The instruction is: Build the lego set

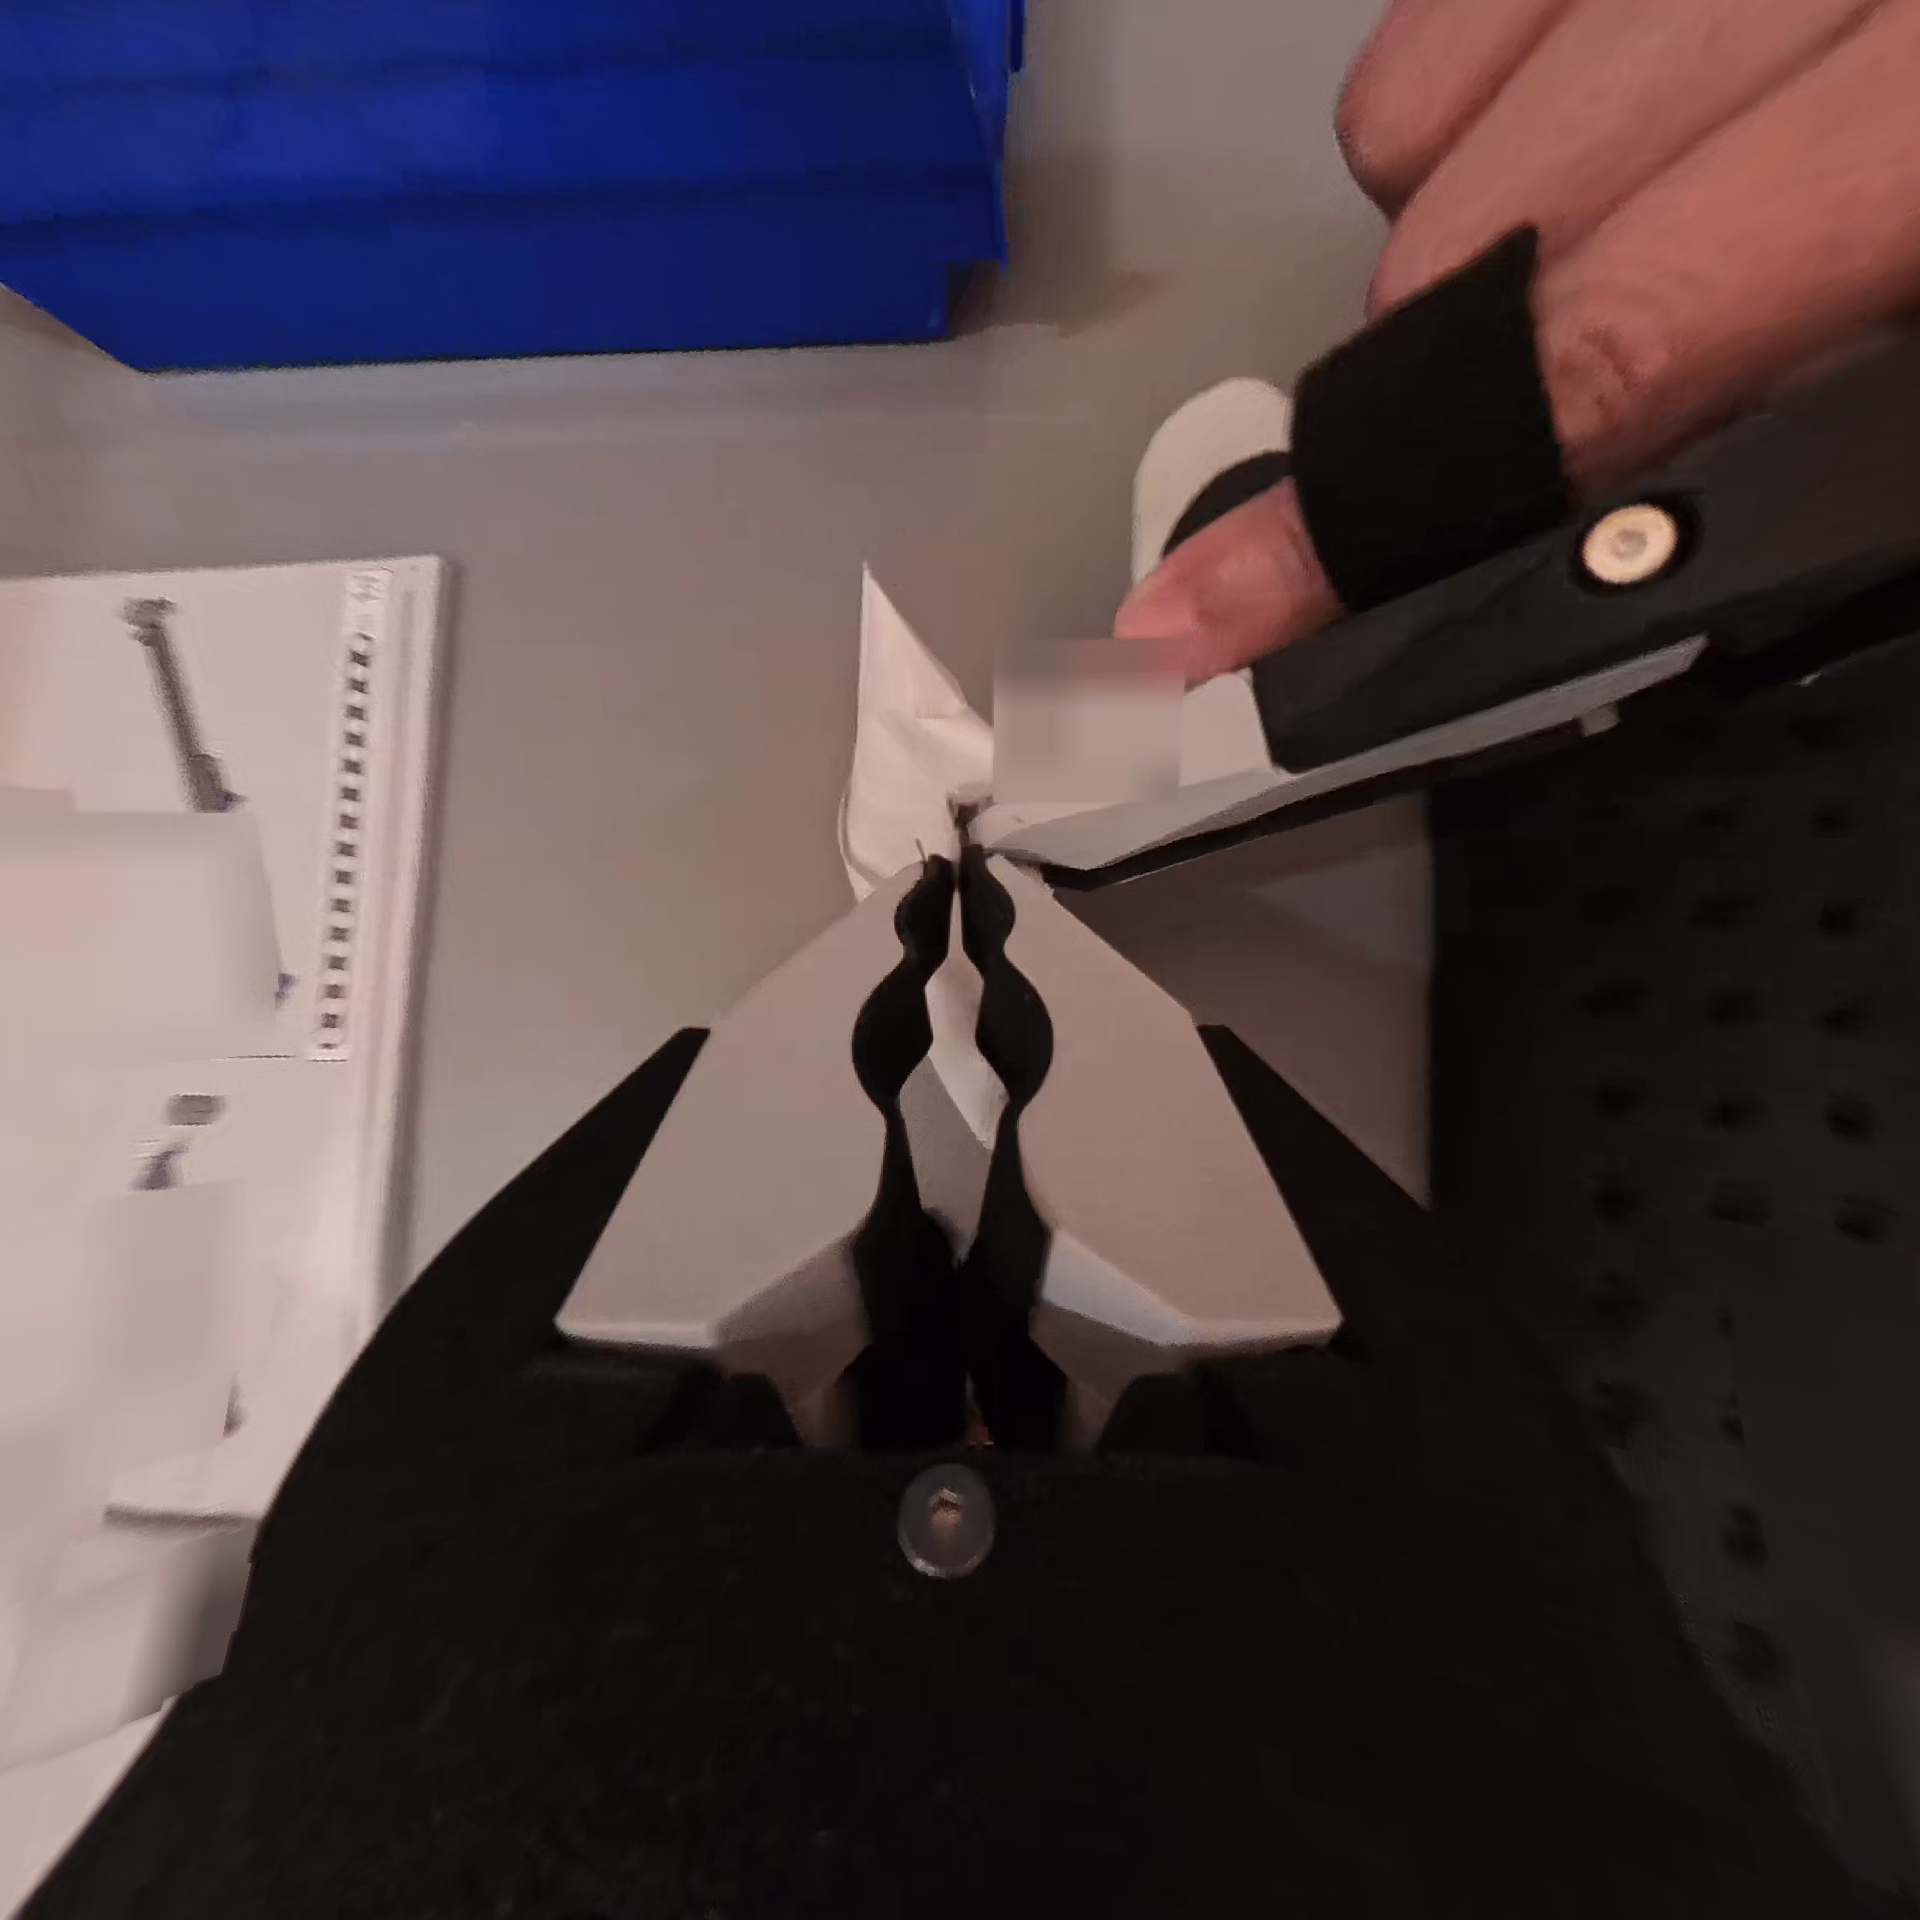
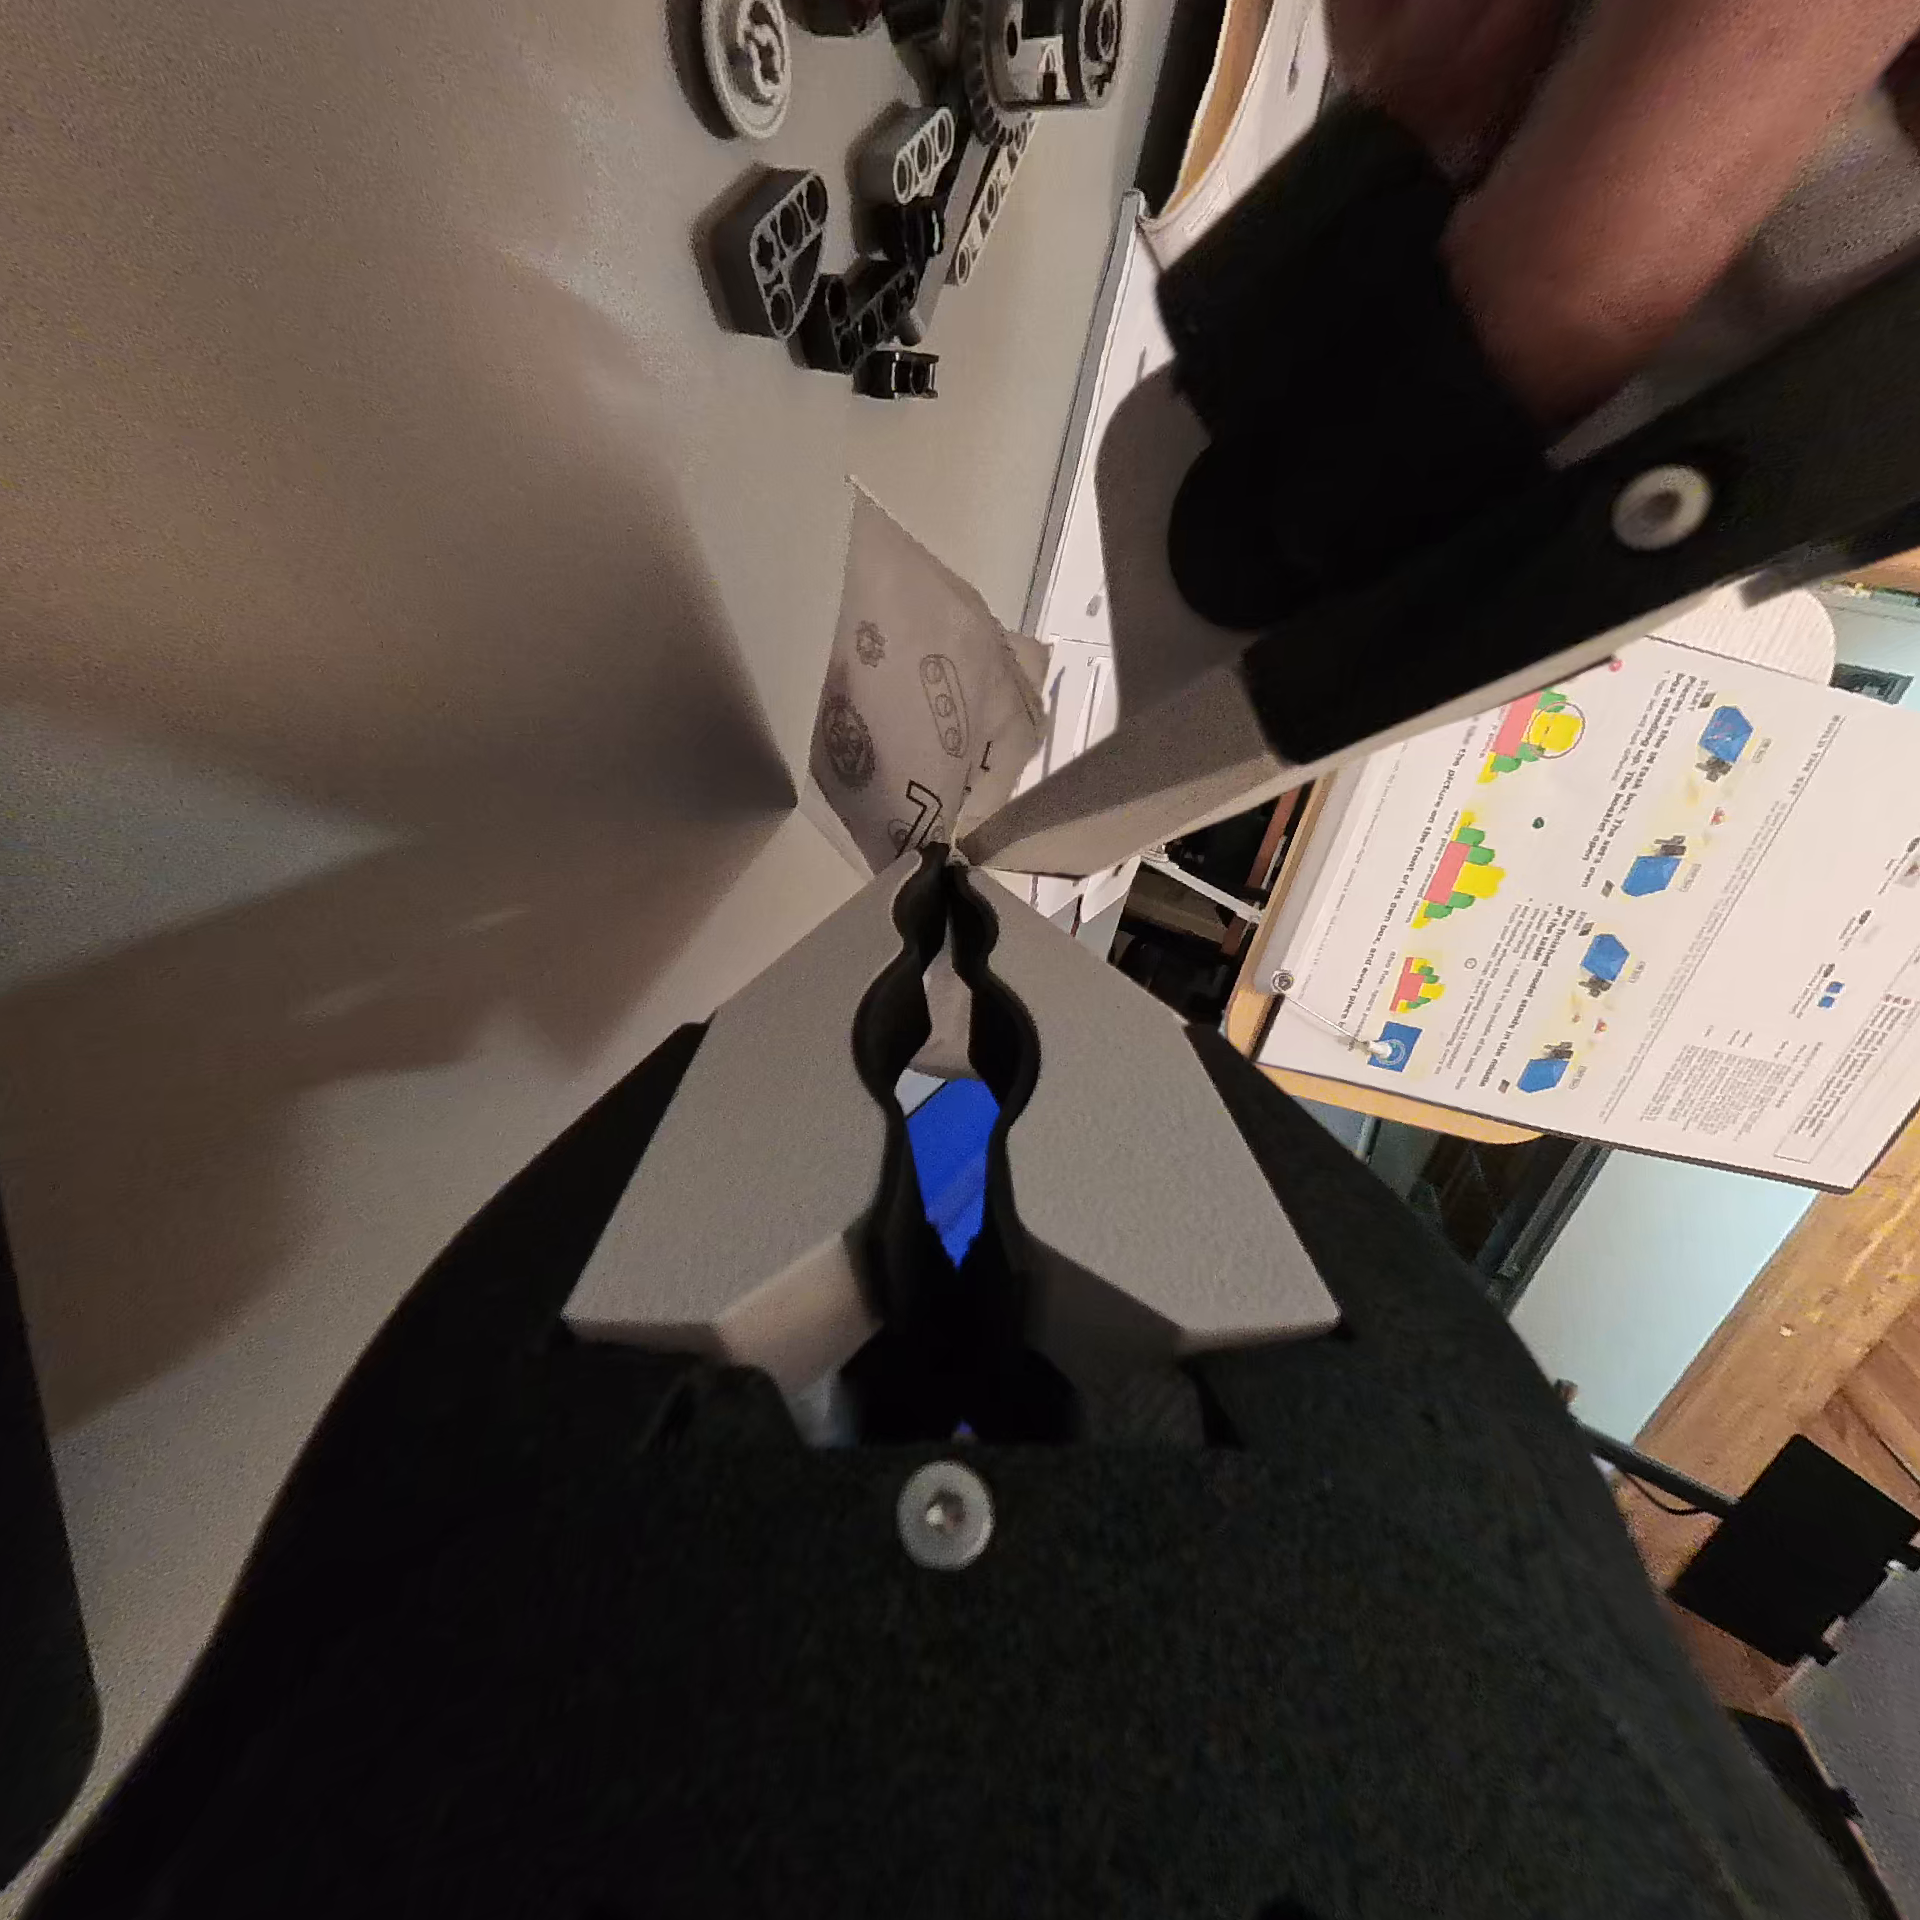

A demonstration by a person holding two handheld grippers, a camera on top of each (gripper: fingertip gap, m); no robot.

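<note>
Paper bag pinched between two grippers, ready to be torn

Grippers are brought tip to tip so that a small white paper bag [image 1: 896,717] is caught from both sides at one spot on its edge. The left gripper [image 1: 956,868] is pressed together on the bag's edge, its wavy black pads nearly meeting. The right gripper [image 2: 940,862] is likewise closed on the same bag [image 2: 914,707], just beside the other's tips. Held this close together, the two pinches leave only a short span of paper between them, which is judged to be the reason for the placement: a pull apart there would start a tear where the bag is weakest.

The bag hangs clear above the grey table [image 1: 644,499], so that its weight and contents fall away from the gripped edge. Its printed side, with outlines of parts, is seen in the right wrist view.

The set itself is split. Some dark grey and black pieces [image 2: 883,197] are laid loose on the table, well apart from the bag, while further pieces are presumed to be inside it. An instruction booklet [image 1: 208,831] is kept open beside the work, and a blue bin [image 1: 499,177] stands further back. A printed sheet on a board [image 2: 1590,914] is propped beyond the table's edge.
</note>
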